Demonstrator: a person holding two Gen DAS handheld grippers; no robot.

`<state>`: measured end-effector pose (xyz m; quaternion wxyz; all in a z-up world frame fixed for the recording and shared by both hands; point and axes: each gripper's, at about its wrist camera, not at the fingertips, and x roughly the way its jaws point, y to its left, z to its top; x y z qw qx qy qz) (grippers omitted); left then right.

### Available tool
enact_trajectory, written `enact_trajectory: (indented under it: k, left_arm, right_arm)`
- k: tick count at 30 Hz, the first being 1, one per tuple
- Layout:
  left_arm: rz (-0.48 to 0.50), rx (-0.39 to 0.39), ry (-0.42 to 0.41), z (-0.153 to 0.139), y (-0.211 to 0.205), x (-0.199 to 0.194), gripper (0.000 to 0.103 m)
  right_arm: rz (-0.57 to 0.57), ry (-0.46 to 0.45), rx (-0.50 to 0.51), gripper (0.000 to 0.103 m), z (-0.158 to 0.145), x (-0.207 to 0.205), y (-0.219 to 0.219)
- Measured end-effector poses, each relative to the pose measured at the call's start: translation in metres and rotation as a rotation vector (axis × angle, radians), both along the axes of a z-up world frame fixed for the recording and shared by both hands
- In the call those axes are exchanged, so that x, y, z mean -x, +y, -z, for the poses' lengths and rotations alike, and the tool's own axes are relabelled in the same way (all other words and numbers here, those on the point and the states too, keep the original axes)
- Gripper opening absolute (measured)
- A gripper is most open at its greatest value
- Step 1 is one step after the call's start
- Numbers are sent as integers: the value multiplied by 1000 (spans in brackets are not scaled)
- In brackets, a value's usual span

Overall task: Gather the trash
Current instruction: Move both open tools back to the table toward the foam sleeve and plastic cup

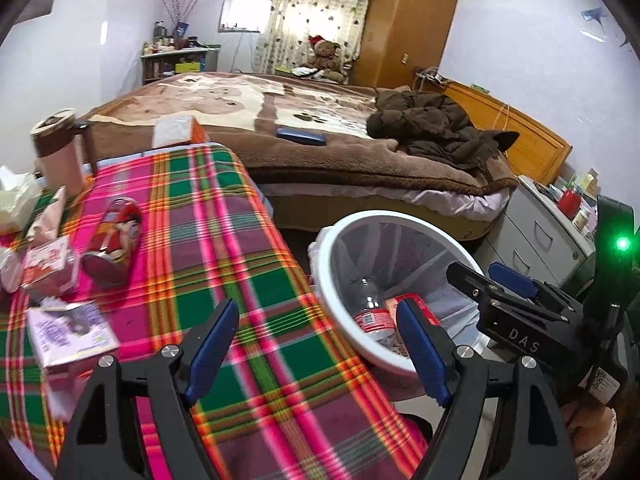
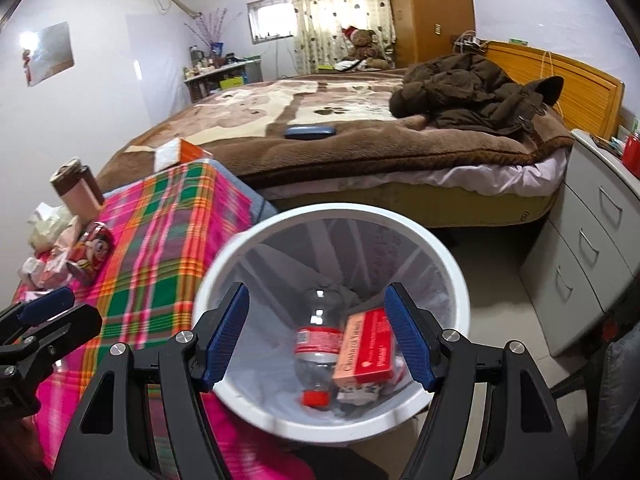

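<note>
- Right gripper point(image 2: 318, 338) hangs over the white bin point(image 2: 456, 280), jaws wide, nothing between the pads. Inside the bin lie a clear bottle point(image 2: 318, 344) with a red cap and a red carton point(image 2: 366, 350), side by side, touching.
- Left gripper point(image 1: 320, 350) is also wide and empty — it sits over the plaid cloth point(image 1: 240, 260), just beside the bin's rim on the table side.
- Remaining trash, all placed from the bin: the red printed can point(image 1: 114, 240) lies on its side on the cloth, well apart from the bin toward the wall. Next to the can, farther from the bin, a small pink-and-white carton point(image 1: 50, 268); nearer me, a lilac box point(image 1: 70, 330); behind them, crumpled paper point(image 1: 14, 196).
- Pink tumbler point(image 1: 60, 152) stands upright beyond the can. I judge it is not trash; leave it.
- Step in hand, as I read it: go for the next piece with the left gripper.
- To do it well: take the can across its round body, not end to end, so it cannot roll out of the pads.
- Approach low along the cloth, close firmly, lift clear before swinging to the bin.
- Risk — the cloth may snag and drag neighbours; the cartons may crush.
</note>
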<state>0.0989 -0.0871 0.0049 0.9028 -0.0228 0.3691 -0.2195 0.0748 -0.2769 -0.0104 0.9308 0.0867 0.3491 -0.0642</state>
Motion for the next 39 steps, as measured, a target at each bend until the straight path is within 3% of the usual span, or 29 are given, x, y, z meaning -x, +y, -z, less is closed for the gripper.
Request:
enact_trajectory:
  k: [12,20,29,39]
  left_arm:
    - [-154,10,-37,-4,76,38,82]
    - [-269,-26,-59,1,127,69,82]
    - [-418,-15,-14,20,195,97,85]
    - [-491,31,74,47,236,115,86]
  right_arm:
    - [-125,-47,-20,72,-6,9,49]
    - [-225,-41,-35,72,0,15,89]
    - [-335,-28,-69,72,9,13,131]
    - [-453,25,-102,72,25,6,174]
